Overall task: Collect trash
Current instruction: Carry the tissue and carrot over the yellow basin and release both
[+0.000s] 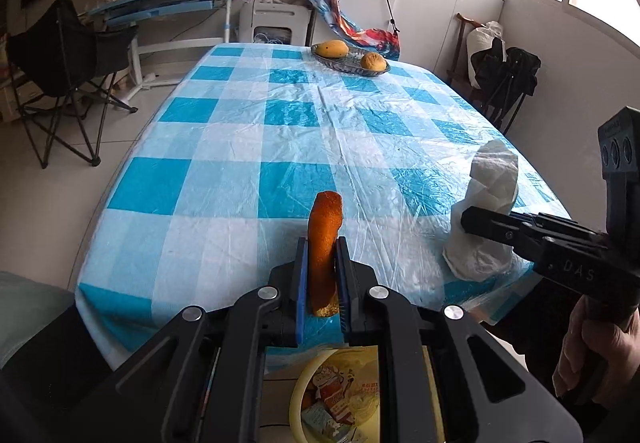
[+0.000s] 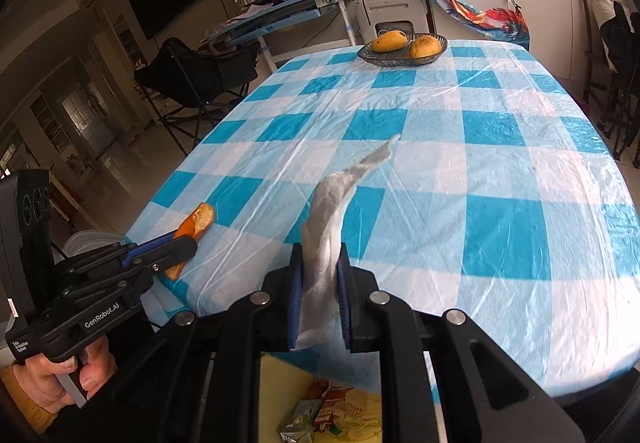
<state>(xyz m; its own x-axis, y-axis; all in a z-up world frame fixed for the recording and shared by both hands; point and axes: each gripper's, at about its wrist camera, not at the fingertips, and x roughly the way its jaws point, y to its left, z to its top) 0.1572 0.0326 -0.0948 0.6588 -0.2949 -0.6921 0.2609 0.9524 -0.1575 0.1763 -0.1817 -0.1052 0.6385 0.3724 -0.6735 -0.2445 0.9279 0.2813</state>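
My left gripper [image 1: 322,243] is shut on a strip of orange peel [image 1: 325,243], which sticks up between its blue pads over the near edge of the table. The same peel [image 2: 196,223] and the left gripper [image 2: 182,249] show at the left of the right wrist view. My right gripper [image 2: 320,247] is shut on a crumpled white paper tissue [image 2: 326,219] that stands up from its pads; the tissue [image 1: 488,211] and right gripper [image 1: 472,219] appear at the right of the left wrist view. Below both grippers a yellow bin [image 1: 298,395] [image 2: 280,375] holds wrappers and a small carton.
The table [image 1: 280,123] wears a blue-and-white checked plastic cloth. At its far end a glass dish [image 1: 344,64] holds a mango and an orange. A black folding chair [image 1: 60,55], a blue desk and white cabinets stand beyond. A hand [image 1: 588,355] grips each gripper's handle.
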